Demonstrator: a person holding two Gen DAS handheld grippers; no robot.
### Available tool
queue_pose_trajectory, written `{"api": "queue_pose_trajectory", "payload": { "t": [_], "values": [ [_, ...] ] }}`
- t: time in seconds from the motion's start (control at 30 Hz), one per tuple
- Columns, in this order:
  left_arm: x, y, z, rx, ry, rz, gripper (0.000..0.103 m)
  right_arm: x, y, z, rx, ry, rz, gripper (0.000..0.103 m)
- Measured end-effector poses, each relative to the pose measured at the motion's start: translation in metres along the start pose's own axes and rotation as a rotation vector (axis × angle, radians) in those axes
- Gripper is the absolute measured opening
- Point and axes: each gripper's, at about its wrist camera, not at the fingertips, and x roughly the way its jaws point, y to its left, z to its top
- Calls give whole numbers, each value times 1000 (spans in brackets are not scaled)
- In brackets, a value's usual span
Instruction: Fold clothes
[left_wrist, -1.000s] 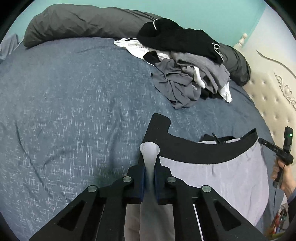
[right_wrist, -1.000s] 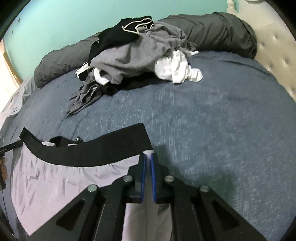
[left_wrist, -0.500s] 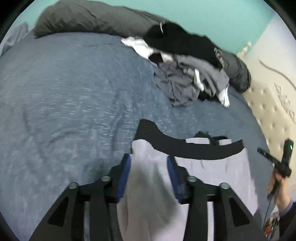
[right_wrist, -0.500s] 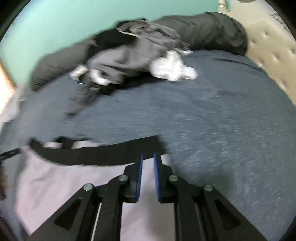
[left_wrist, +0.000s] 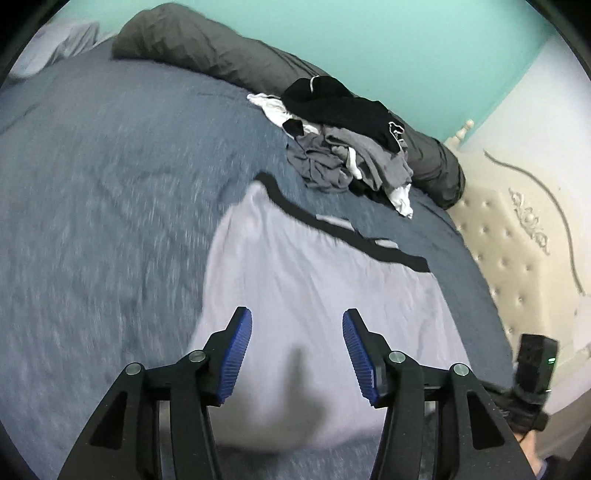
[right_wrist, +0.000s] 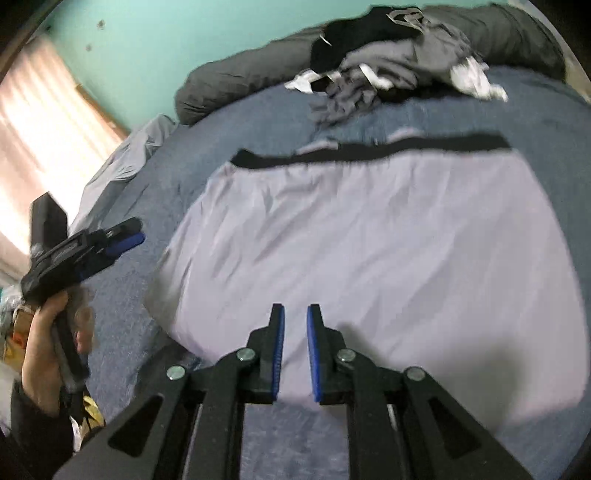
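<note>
On the blue bed (left_wrist: 110, 221), the lilac shorts (right_wrist: 369, 240) with the black waistband (right_wrist: 406, 146) lie spread flat, probably for folding, while the left gripper (left_wrist: 297, 345) has just been opening, its fingers empty, and the right gripper (right_wrist: 294, 347) hangs slightly parted, gripping nothing.

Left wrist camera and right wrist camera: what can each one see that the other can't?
Only the left wrist view shows the cream tufted headboard. Only the right wrist view shows the bright window and the hand holding the left tool. Both show the lilac shorts spread on the blue bedspread, plus the clothes pile.
</note>
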Motion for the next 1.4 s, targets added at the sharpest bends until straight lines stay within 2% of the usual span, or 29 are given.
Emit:
{"api": "queue_pose_trajectory", "payload": {
  "t": [0.17,0.3,0.5,0.77,0.93,1.13,1.3,1.4],
  "values": [
    [0,8,-39,-27,4,11,56,25,10,-16,-3,15,-80,11],
    [-1,8,-52,-9,4,-1,56,48,1,-21,50,43,-147,11],
    [-1,7,-56,7,9,-23,56,77,-10,-31,70,76,-188,7],
    [-3,14,-57,-15,-6,-33,56,53,-9,-16,101,1,-193,7],
    [-1,16,-57,-8,-3,-32,56,76,-15,-24,103,83,-204,7],
    [-1,15,-55,-12,-11,-46,57,75,-9,14,81,89,-228,7],
    [-1,16,-54,-9,-10,-49,59,100,-16,52,87,150,-269,7],
    [0,20,-53,-23,-12,-64,60,112,-25,78,105,155,-284,7]
  ]
}}
